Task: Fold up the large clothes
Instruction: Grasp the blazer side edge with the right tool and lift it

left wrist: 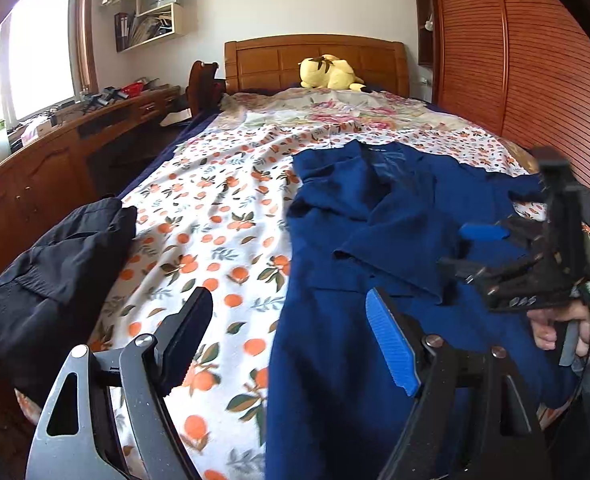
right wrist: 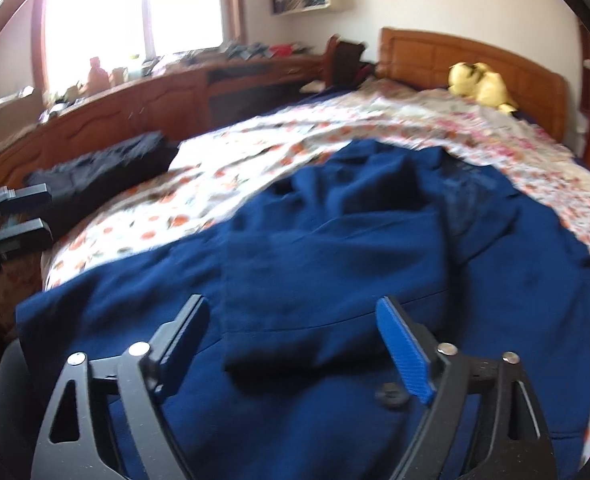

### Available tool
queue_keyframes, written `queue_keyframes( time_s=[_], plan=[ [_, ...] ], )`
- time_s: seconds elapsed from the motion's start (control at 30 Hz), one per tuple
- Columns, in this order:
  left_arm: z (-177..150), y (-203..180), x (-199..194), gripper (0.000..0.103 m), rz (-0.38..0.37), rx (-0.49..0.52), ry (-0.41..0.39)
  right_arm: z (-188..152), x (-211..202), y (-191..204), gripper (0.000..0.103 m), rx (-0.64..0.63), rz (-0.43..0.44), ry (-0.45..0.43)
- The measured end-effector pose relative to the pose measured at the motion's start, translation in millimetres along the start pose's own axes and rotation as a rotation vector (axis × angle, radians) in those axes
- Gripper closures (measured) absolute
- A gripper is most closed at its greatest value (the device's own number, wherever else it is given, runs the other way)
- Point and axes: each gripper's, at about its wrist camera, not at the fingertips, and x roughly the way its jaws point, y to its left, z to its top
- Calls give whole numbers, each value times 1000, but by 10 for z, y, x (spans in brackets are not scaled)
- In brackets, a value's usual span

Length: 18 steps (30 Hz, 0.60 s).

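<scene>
A large dark blue coat (left wrist: 359, 264) lies spread on the bed, collar toward the headboard, with one sleeve folded across its front. It fills the middle of the right wrist view (right wrist: 327, 248). My left gripper (left wrist: 291, 320) is open and empty, above the coat's left edge and the bedsheet. My right gripper (right wrist: 293, 328) is open and empty, just above the coat's lower front. It also shows in the left wrist view (left wrist: 475, 248), over the coat's right side. The left gripper shows at the left edge of the right wrist view (right wrist: 19, 216).
The bed has an orange-patterned sheet (left wrist: 215, 216). A black garment (left wrist: 51, 272) lies on the bed's left edge. A yellow plush toy (left wrist: 329, 74) sits by the wooden headboard (left wrist: 315, 56). A wooden desk (left wrist: 55, 148) runs along the left; a slatted wardrobe (left wrist: 535, 72) stands on the right.
</scene>
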Motion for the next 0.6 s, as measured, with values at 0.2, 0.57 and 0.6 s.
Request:
queue_keyframes(
  time_s=[0.2,0.57,0.6],
  plan=[
    [-31,69,-62,23,-3,-11,-11,-26,375,148,52,-92,17,150],
    [-5,-80,-16,23,-66,1,-24,56,43,-114,96,-24,-10,32],
    [11,-112,-11,23,-73,8,-25,66,-51,-156,96,-10,-18,12]
  ],
)
